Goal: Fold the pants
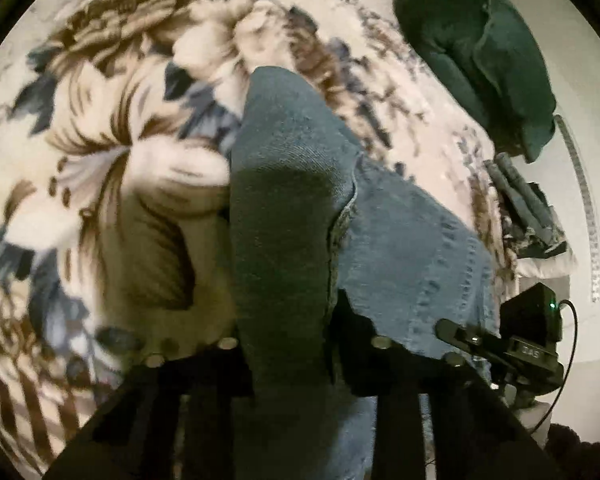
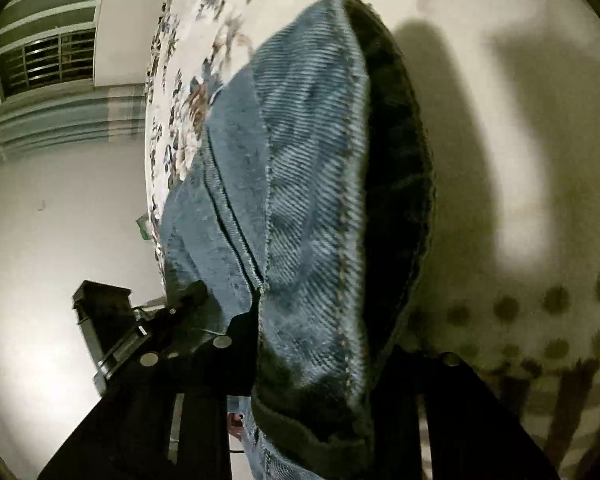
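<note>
Up off the floral bedspread (image 1: 112,168), blue jeans (image 1: 400,240) hang pinched between both grippers.
Left gripper (image 1: 288,344) is clamped on a denim fold; right gripper (image 2: 320,356) likewise grips the jeans (image 2: 300,184); dark folded clothes (image 1: 480,48) lie well apart.

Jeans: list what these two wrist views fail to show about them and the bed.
- Jeans: waistband and hems not shown; the cloth fills both views and runs off the bottom edges.
- Left tool: fingertips buried in denim, left wrist view.
- Right tool: the same, right wrist view.
- Bedspread: pattern smeared by blur.
- Dark clothes: too dim to identify.
</note>
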A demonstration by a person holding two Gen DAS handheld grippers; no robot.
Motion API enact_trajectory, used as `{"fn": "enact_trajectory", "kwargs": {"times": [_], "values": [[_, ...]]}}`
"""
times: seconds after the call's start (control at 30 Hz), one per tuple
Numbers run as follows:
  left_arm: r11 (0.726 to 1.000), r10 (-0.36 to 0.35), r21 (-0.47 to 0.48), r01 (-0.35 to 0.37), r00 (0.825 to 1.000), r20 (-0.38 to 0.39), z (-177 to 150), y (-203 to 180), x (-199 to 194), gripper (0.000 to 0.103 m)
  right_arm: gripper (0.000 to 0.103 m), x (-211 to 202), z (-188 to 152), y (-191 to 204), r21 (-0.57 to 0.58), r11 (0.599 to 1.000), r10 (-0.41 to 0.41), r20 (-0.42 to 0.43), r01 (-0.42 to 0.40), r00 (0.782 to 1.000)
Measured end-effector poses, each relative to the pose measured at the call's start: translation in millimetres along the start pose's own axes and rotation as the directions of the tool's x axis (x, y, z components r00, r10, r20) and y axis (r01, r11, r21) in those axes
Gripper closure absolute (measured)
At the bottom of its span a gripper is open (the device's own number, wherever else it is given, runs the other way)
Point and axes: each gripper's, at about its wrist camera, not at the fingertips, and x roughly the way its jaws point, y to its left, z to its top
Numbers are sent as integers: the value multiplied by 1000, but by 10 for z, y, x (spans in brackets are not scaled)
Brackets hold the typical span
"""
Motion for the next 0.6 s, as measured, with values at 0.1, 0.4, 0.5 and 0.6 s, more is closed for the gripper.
{"fn": "enact_trajectory", "kwargs": {"times": [0.1,0.4,0.5,0.6], "values": [[1000,4,6,-4,1000,28,14,-94,-205,85,75,-96,23,188,-25,1000,0,-13,0,1000],[1000,-5,-26,9,989,147,587,-95,-922,85,76,-465,645,1182,-129,991,20,-28,-24,999],[1000,-7,-24,12,982,188,1083,42,-1109,85,76,-286,1047,1643,-165,986,30,-12,-32,999],[1000,-17,-17,22,974,225,1812,290,-1238,85,76,60,1525,2156,-185,982,44,11,-41,999]]}}
